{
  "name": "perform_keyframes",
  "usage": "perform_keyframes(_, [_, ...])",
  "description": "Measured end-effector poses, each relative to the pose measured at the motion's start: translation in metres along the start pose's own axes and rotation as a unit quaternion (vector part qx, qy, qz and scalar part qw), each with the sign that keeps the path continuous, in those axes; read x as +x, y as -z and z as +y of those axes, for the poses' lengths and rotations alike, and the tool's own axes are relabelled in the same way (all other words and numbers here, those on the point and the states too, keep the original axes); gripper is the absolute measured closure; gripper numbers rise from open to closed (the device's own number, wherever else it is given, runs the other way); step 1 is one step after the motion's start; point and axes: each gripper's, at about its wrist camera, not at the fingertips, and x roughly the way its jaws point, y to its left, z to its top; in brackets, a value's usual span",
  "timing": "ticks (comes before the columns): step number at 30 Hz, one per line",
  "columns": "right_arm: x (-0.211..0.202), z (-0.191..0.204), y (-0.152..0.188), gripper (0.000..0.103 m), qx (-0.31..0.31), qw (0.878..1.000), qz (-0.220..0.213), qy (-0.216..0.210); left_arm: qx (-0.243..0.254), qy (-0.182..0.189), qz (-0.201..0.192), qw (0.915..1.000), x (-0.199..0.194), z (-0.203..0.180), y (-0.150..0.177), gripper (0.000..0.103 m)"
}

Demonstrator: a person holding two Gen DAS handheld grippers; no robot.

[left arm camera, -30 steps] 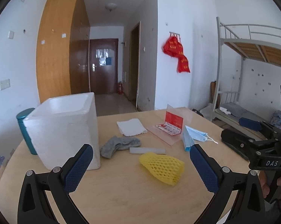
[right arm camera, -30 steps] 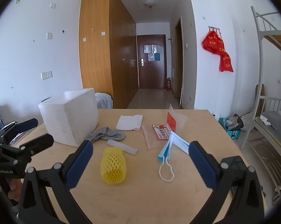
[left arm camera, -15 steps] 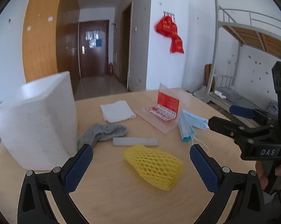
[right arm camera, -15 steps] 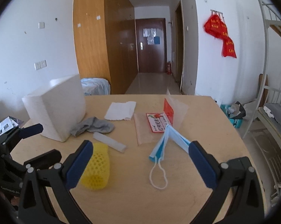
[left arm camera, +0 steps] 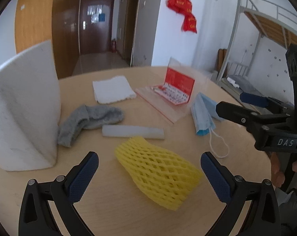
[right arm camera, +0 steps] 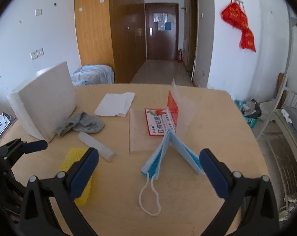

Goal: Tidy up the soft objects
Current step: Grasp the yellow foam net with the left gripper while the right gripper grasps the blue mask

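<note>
A yellow foam net sleeve (left arm camera: 158, 173) lies on the wooden table between the open fingers of my left gripper (left arm camera: 149, 175), untouched. A blue face mask (right arm camera: 172, 153) stands folded like a tent between the open fingers of my right gripper (right arm camera: 148, 173); its ear loop (right arm camera: 149, 198) trails toward me. A grey sock (left arm camera: 89, 122), a white foam strip (left arm camera: 132, 131) and a folded white cloth (left arm camera: 113, 89) lie further back. The right gripper also shows in the left wrist view (left arm camera: 247, 108), over the mask (left arm camera: 202, 114).
A large white foam box (left arm camera: 22, 106) stands at the table's left. A clear zip bag with a red card (right arm camera: 162, 122) lies mid-table. The table's right edge (right arm camera: 252, 137) drops to the floor, with a bunk bed (left arm camera: 266, 39) beyond.
Both grippers have moved forward and lower over the table. The yellow net now sits between the left fingers and the mask between the right fingers. Nothing has been taken hold of.
</note>
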Motion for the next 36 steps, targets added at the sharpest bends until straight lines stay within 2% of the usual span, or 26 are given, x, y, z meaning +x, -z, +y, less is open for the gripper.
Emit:
perform_keyframes(15, [0.035, -0.033, -0.001, 0.0, 0.026, 0.998, 0.053, -0.007, -0.017, -0.007, 0.064, 0.9978, 0.04, 0.005, 0.003, 0.008])
perform_keyframes(18, [0.036, -0.032, 0.001, 0.0, 0.029, 0.998, 0.056, -0.014, -0.024, -0.003, 0.078, 0.9966, 0.046, 0.009, 0.004, 0.02])
perform_keyframes(21, [0.037, -0.031, 0.0, 0.0, 0.025, 0.998, 0.054, -0.015, -0.03, -0.002, 0.092, 0.9953, 0.051, 0.012, 0.006, 0.037])
perform_keyframes(24, [0.04, -0.031, 0.0, 0.0, 0.021, 0.998, 0.058, -0.016, -0.024, -0.004, 0.089, 0.9957, 0.049, 0.011, 0.006, 0.053])
perform_keyframes(26, [0.045, -0.03, -0.001, 0.0, 0.018, 0.998, 0.062, -0.013, -0.025, -0.004, 0.087, 0.9959, 0.048, 0.012, 0.006, 0.069])
perform_keyframes(27, [0.048, -0.03, -0.001, 0.0, 0.016, 0.998, 0.065, -0.01, -0.024, -0.004, 0.087, 0.9959, 0.047, 0.012, 0.006, 0.072])
perform_keyframes(29, [0.052, -0.029, -0.002, 0.0, 0.013, 0.997, 0.069, -0.007, -0.025, 0.002, 0.082, 0.9964, 0.044, 0.012, 0.005, 0.082])
perform_keyframes(33, [0.057, -0.027, -0.003, 0.001, 0.004, 0.997, 0.072, 0.0, -0.023, 0.009, 0.077, 0.9968, 0.04, 0.012, 0.005, 0.085])
perform_keyframes(36, [0.063, -0.027, -0.002, 0.013, -0.001, 0.996, 0.084, 0.0, -0.022, 0.011, 0.073, 0.997, 0.037, 0.012, 0.006, 0.085])
